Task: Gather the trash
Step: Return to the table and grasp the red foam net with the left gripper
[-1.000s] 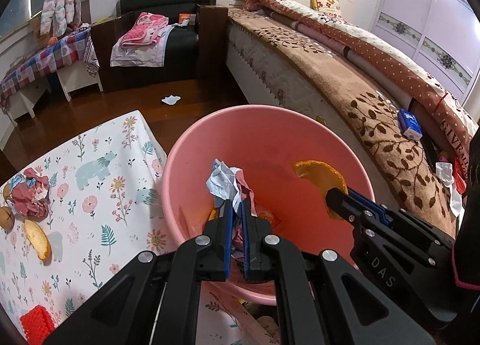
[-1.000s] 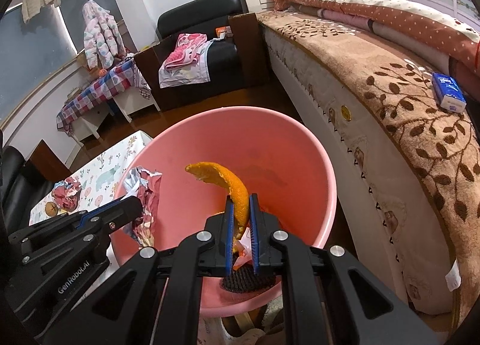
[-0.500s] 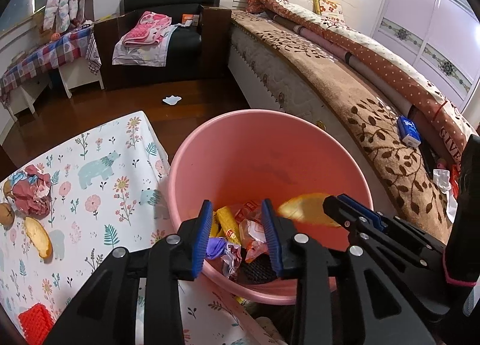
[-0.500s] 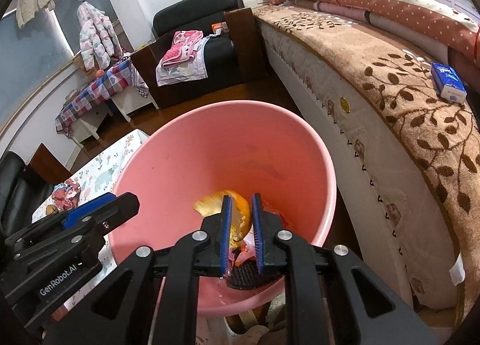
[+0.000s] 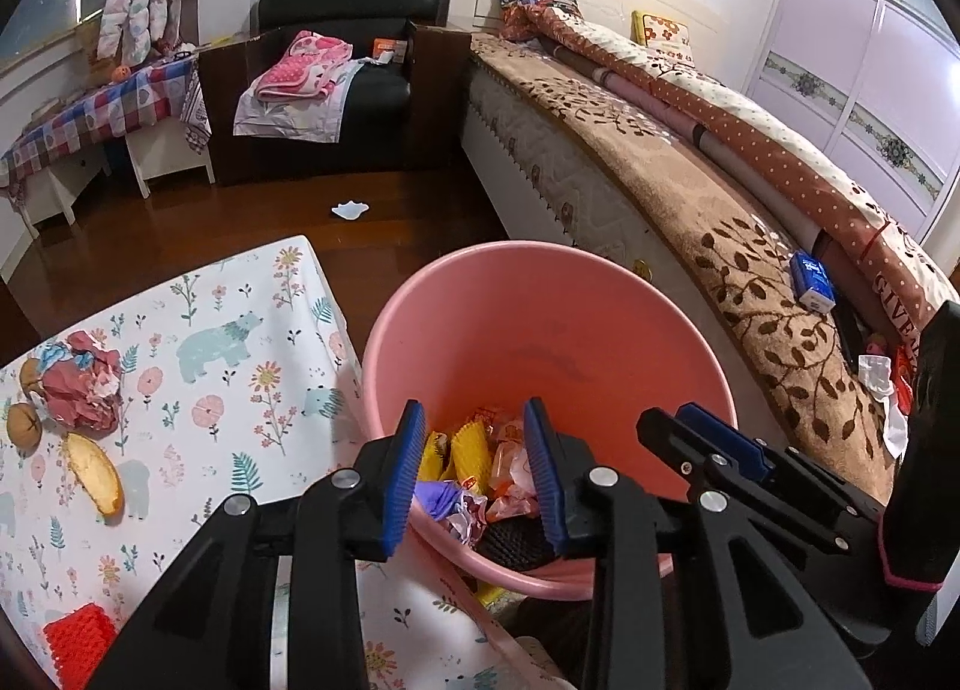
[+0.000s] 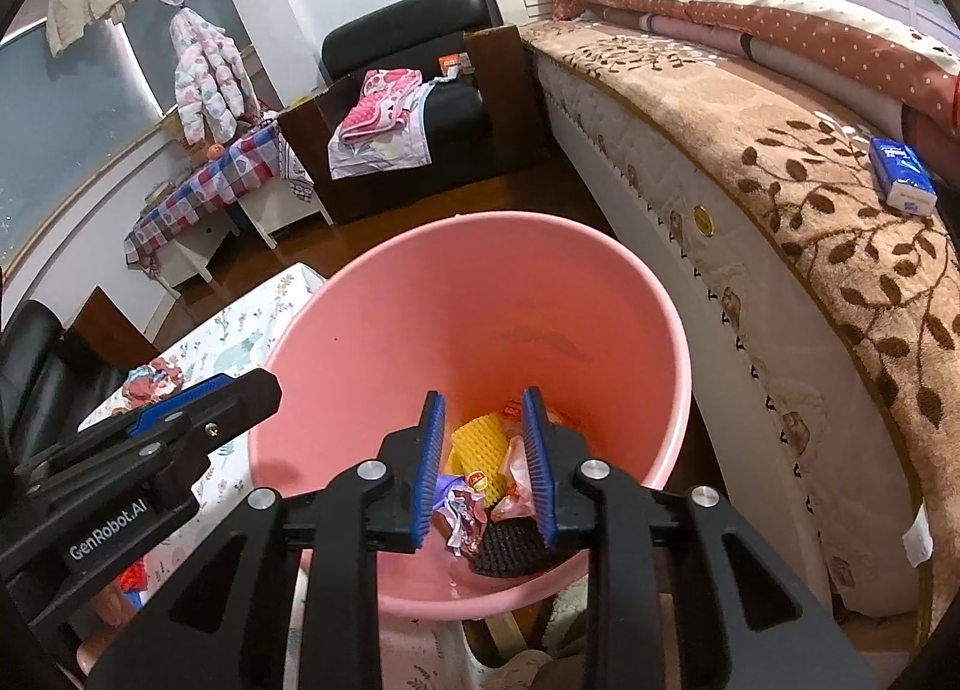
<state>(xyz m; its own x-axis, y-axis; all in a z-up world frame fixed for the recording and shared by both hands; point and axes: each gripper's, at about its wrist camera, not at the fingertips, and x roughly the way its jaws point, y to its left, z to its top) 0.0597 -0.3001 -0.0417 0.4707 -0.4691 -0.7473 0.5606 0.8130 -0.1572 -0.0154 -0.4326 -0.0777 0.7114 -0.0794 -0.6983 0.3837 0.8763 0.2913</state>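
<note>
1. Here both tongs hang over the pink bucket, and both are spread with nothing between the blue pads: the left tongs and the right tongs.
2. The collected trash lies at the bottom of the bucket: a yellow foam net, crumpled wrappers and a dark mesh piece.
3. We judge that a drop-off step is just complete, because neither pair of tongs carries anything.
4. More trash waits on the floral tabletop, to the left of the bucket: a crumpled red paper, a piece of peel, a small brown round thing beside the paper, and a red net piece at the near edge.
5. The next move, in our opinion, calls for the left tongs to swing to the tabletop and close on one of these, most probably the peel or the paper.
6. The near rim of the bucket is hidden behind the tongs, so we cannot see all its contents.
7. A white scrap lies on the floor far away; we cannot tell what it is.
</note>
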